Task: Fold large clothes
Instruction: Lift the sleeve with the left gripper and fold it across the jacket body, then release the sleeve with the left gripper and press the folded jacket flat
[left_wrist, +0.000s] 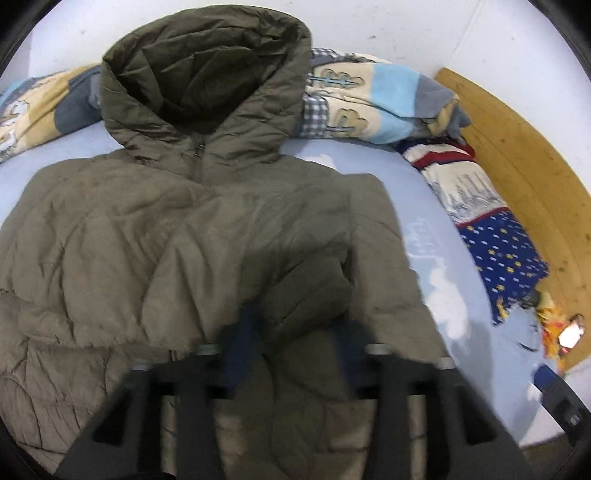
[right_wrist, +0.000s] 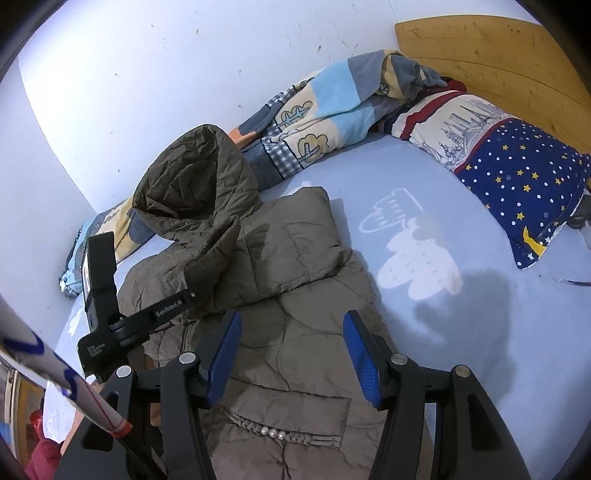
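An olive-green hooded puffer jacket (left_wrist: 192, 229) lies front-up on a light blue bed sheet (left_wrist: 436, 236), hood towards the wall. My left gripper (left_wrist: 295, 332) is shut on a bunched fold of the jacket's sleeve (left_wrist: 310, 291), held over the jacket's front; the view is motion-blurred. In the right wrist view the same jacket (right_wrist: 295, 280) lies with one sleeve folded across its chest. My right gripper (right_wrist: 291, 343) is open and empty above the jacket's lower right part. The left gripper's body (right_wrist: 122, 321) shows at the left of that view, reaching the sleeve.
A rumpled patchwork blanket (right_wrist: 325, 110) lies along the wall behind the hood. A starry blue pillow (right_wrist: 517, 173) sits at the right by the wooden headboard (right_wrist: 491, 55). Bare sheet (right_wrist: 480, 332) lies right of the jacket.
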